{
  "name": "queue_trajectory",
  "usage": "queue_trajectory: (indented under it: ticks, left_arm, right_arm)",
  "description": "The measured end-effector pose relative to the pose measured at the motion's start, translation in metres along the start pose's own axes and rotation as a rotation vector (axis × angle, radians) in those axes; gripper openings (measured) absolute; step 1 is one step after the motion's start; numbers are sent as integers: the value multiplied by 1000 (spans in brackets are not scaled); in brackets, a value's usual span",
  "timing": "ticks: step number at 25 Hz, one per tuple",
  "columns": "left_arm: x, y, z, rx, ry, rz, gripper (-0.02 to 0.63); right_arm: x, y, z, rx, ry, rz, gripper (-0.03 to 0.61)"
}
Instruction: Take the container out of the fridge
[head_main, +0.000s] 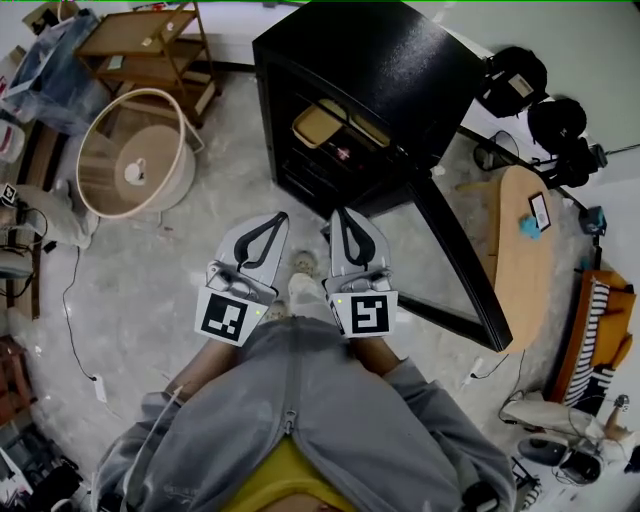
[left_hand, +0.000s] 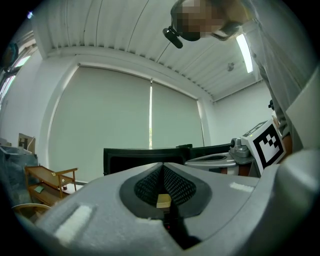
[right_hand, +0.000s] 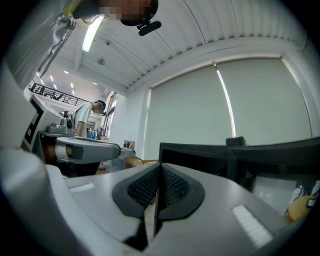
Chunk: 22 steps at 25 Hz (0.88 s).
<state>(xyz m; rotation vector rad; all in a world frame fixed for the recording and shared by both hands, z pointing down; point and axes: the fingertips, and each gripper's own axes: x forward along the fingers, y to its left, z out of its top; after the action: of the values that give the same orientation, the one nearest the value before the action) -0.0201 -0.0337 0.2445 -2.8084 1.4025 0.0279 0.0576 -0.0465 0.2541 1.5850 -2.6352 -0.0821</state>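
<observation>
On my feed I count two claws, the left claw (head_main: 276, 218) and the right claw (head_main: 340, 215), and one black fridge (head_main: 400, 70) with one door (head_main: 455, 265). Inside the fridge I make out two tan-lidded containers, the left container (head_main: 316, 126) and the right container (head_main: 371, 130). Around it I count one round cream basket (head_main: 135, 150), one wooden rack (head_main: 150, 45), one oval wooden worktop (head_main: 515, 275) carrying one small framed card (head_main: 539, 210) and one blue object (head_main: 528, 228), and one person (right_hand: 91, 117) in the background.
</observation>
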Motion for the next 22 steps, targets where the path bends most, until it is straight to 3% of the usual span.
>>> queue_trajectory:
  ticks: [11,22]
  left_arm:
    - [61,35,-28,-1,41,51,6]
    - [99,75,-75,6,82,34,8]
  right_arm:
    - [61,-31,-29,26,37,97,0]
    - [99,-37,-67,34,84,98,0]
